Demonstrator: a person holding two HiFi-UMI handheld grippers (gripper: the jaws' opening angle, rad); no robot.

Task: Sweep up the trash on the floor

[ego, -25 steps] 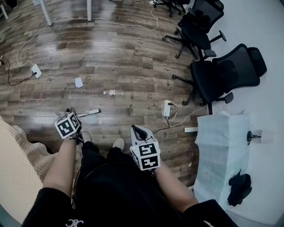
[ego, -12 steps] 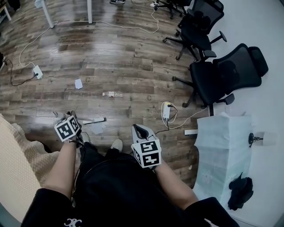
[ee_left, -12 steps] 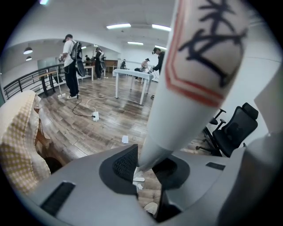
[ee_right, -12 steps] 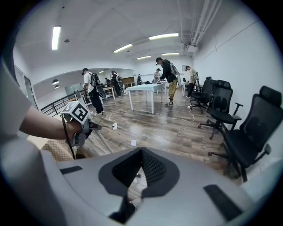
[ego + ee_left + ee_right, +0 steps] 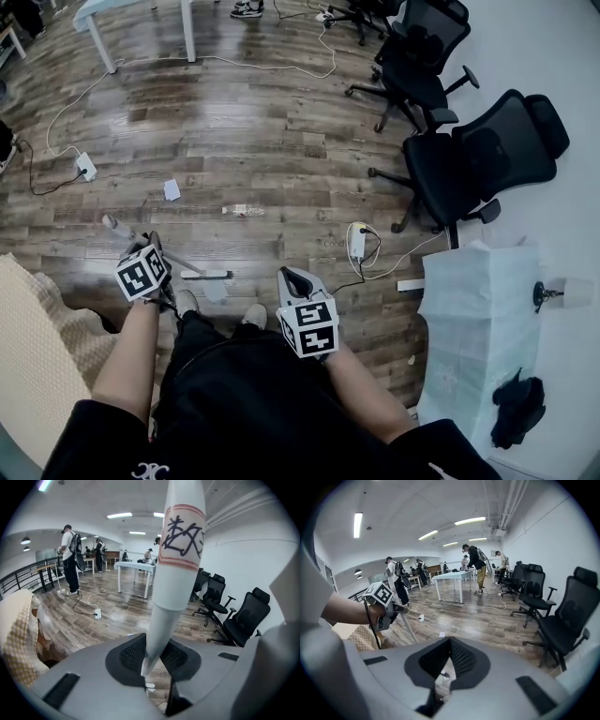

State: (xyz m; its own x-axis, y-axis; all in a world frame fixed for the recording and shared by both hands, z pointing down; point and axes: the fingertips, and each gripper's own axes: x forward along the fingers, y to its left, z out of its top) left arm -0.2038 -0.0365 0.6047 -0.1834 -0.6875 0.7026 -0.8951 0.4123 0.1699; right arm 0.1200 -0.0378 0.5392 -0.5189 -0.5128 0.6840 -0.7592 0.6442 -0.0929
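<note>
Left tool [image 5: 154,653] clamps one broom handle [image 5: 180,550], right tool [image 5: 449,648] closed empty; one paper scrap [image 5: 171,189], one bottle [image 5: 244,211].

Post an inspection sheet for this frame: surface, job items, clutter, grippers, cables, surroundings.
Surface: glossy wood plank floor.
Job's things: broom, head on the floor; paper scrap; crumpled litter; pale scrap by the broom head.
Clutter: white sheet, dark item beside it.
Grippers: left gripper shut on the broom handle; right gripper fingers together, empty.
Cables: left power strip and near power strip, cords trailing.
Surroundings: office chairs, white table, people standing beyond.
</note>
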